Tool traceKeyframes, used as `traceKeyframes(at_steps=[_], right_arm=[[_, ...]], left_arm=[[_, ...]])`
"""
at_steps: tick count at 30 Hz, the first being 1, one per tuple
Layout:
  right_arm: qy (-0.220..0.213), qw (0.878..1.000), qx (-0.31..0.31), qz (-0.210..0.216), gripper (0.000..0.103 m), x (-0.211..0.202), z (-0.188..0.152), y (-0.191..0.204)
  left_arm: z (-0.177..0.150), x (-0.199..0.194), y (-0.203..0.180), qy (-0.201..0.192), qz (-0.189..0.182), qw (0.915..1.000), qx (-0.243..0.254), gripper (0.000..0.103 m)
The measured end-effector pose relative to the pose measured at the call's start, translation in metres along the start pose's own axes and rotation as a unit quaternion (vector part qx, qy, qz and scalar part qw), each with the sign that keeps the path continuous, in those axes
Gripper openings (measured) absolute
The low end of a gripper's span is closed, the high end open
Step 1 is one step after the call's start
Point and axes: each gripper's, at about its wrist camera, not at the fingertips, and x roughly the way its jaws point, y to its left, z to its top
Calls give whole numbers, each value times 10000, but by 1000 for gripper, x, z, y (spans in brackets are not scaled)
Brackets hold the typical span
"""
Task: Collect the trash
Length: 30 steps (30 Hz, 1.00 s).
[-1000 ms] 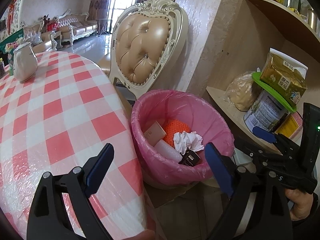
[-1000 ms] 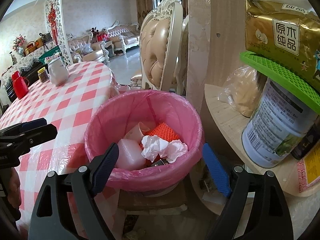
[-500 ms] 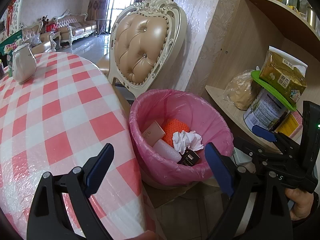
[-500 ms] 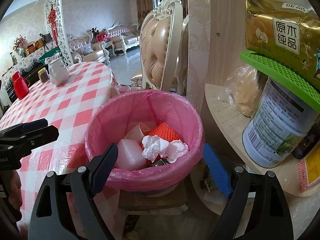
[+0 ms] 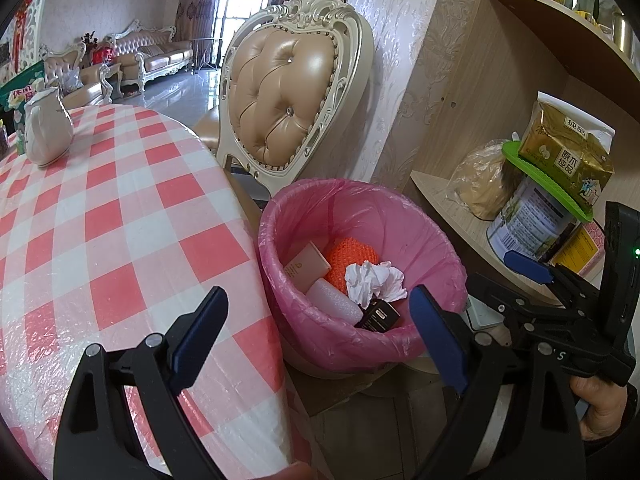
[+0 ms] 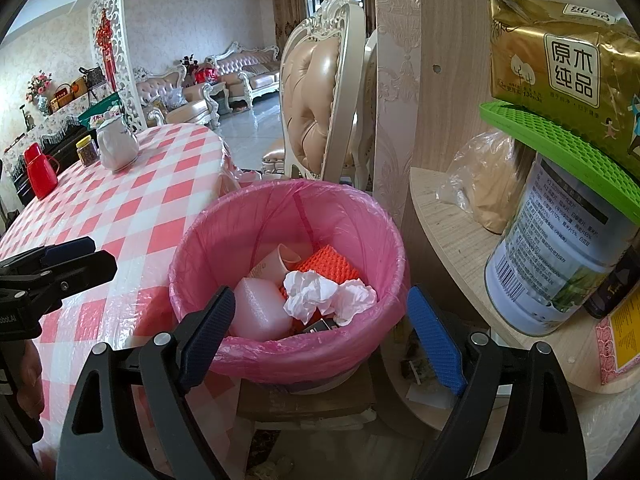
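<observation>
A bin lined with a pink bag (image 5: 320,208) (image 6: 280,204) stands beside the table. In it lie a crumpled white tissue (image 5: 374,280) (image 6: 324,298), an orange mesh piece (image 5: 350,258) (image 6: 326,266), a pink cup (image 6: 274,266), a translucent foam piece (image 6: 260,312) and a small black box (image 5: 378,316). My left gripper (image 5: 318,334) is open and empty, in front of the bin's near rim. My right gripper (image 6: 320,334) is open and empty, just short of the bin; it also shows in the left wrist view (image 5: 532,276).
A round table with a red-and-white checked cloth (image 5: 100,220) (image 6: 132,208) lies left of the bin, with a white teapot (image 5: 46,130) on it. A padded chair (image 5: 280,108) stands behind. A wooden shelf (image 6: 452,240) on the right holds a tin (image 6: 560,264), a bag and a gold packet.
The left view has drifted slightly, the bin sitting a little further left in it. Both grippers stay open and empty.
</observation>
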Motion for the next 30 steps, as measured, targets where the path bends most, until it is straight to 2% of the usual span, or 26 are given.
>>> traceKeyframes(at_steps=[30], right_arm=[[-3, 10000, 7, -3, 83, 0, 0, -1]], left_arm=[[0, 2, -2, 12, 1, 10000, 14, 89]])
